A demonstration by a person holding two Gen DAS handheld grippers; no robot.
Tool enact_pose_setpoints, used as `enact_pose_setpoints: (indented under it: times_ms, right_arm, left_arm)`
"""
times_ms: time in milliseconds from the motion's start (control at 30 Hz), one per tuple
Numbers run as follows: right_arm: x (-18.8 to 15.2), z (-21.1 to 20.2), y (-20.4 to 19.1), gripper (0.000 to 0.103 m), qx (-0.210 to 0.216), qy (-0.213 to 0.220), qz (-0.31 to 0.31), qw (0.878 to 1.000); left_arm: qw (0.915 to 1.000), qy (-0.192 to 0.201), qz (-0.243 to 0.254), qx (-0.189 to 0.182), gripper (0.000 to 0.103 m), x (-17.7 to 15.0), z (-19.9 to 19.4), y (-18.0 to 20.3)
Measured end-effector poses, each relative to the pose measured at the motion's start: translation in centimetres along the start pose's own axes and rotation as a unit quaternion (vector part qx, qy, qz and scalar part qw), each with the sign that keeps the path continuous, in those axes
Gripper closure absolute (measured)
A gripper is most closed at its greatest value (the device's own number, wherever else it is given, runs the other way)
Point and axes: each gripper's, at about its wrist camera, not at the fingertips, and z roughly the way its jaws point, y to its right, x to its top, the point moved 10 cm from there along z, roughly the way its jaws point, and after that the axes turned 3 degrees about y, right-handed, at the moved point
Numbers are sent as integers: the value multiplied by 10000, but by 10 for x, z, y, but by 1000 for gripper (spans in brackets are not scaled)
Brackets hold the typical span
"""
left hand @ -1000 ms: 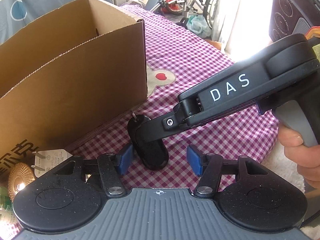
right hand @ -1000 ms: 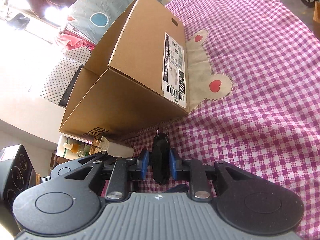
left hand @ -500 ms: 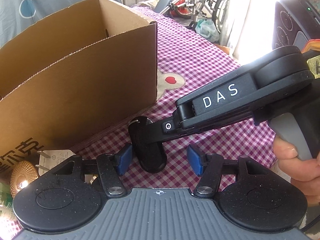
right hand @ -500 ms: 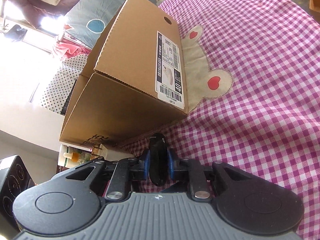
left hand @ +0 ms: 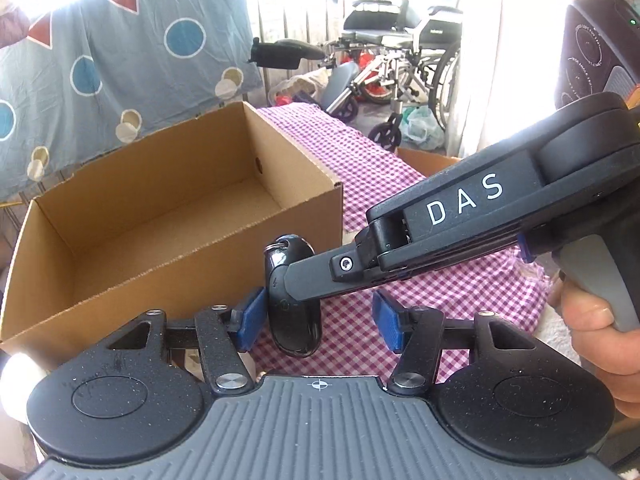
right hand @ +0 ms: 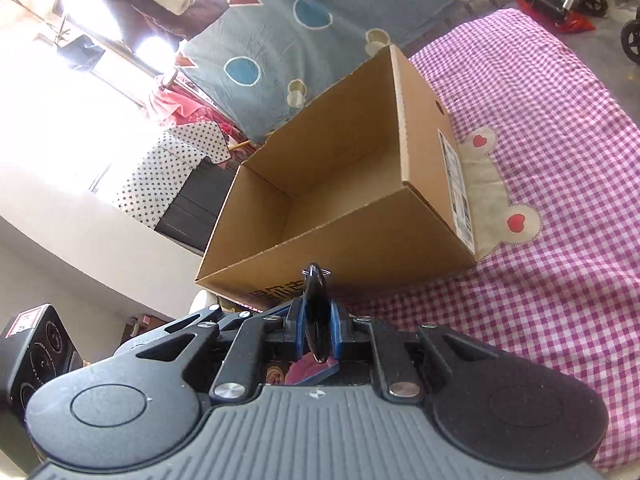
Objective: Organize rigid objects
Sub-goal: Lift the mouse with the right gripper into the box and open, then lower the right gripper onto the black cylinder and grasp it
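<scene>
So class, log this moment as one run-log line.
right gripper: shut on black key fob | left gripper: open, empty | cardboard box: open, nothing visible inside | fob: outside box

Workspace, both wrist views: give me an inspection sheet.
Surface: purple checked tablecloth with a heart patch.
Job's things: black key fob held above the cloth; open cardboard box, nothing seen inside.
Clutter: nothing seen.
Grippers: right hand-held gripper shut on the key fob; left hand-held gripper open, pads either side of the fob, not pressing.
Cables: nothing seen.
Surroundings: wheelchair, blue patterned sheet.
</scene>
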Motion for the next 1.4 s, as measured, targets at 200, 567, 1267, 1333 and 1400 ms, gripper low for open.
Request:
enact_pose_setpoints:
  times_ms: [200, 567, 1267, 1333, 1400]
  right_arm:
    - [53, 46, -85, 88, 652, -56, -659, 9957]
    - [99, 223, -56, 88, 552, -1381, 139, 9888]
    - [113, 269, 1, 85, 75, -1441, 916, 9853]
    - [120, 242, -5, 85, 133, -1279, 796, 9885]
    - [125, 210, -11, 85, 199, -1099, 646, 9916]
  left_arm:
    - [9968, 219, 10, 770, 45, 49, -22, -76]
    - [9870, -1037, -381, 1169, 44, 51, 74, -194]
    - [9820, -982, -714, 1445, 37, 56, 57, -213]
    - [9837, -828, -773, 1393, 37, 61, 40, -208]
    - [9860, -655, -842, 1283, 37, 66, 21, -201]
